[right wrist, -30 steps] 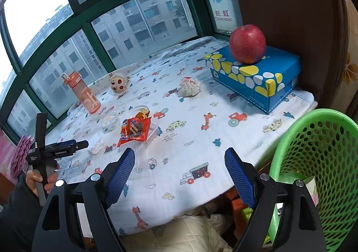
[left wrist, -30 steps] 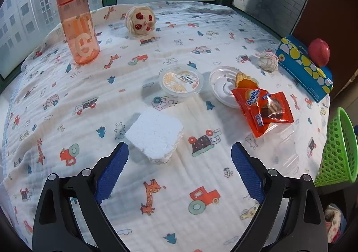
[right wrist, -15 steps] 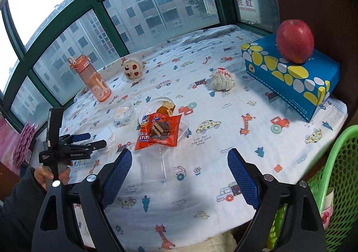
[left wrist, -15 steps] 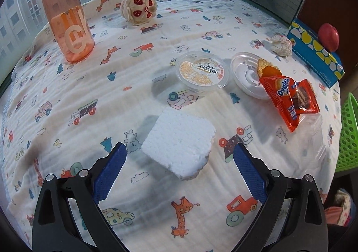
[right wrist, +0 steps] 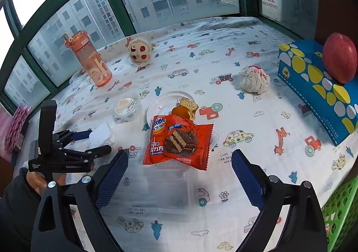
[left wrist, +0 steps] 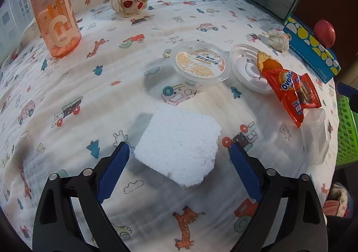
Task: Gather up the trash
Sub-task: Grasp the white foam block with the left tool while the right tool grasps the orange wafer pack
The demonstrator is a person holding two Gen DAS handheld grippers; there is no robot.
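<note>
A white foam block (left wrist: 179, 138) lies on the printed tablecloth (left wrist: 89, 86). My left gripper (left wrist: 178, 149) stands low over it, a blue finger on each side, jaws closing, pads clear of the foam. Seen from the right wrist, the left gripper (right wrist: 99, 140) straddles the foam block (right wrist: 101, 133). My right gripper (right wrist: 179, 155) hovers over a clear plastic box (right wrist: 176, 193), jaws opening, touching nothing. Just ahead lies a red wafer wrapper (right wrist: 179, 140) against a clear dish (right wrist: 165, 102). A lidded cup (left wrist: 201, 64) and crumpled paper (right wrist: 254, 81) lie farther off.
A green mesh basket (right wrist: 340, 209) hangs off the table's right edge. An orange bottle (right wrist: 94, 62) and a plush toy (right wrist: 139, 50) stand near the windows. A red apple (right wrist: 340, 57) rests on a blue box (right wrist: 317, 86) at the right.
The left gripper has sunk toward the foam block until its fingers flank it. The right gripper has swung left from the basket to above the clear box and red wrapper.
</note>
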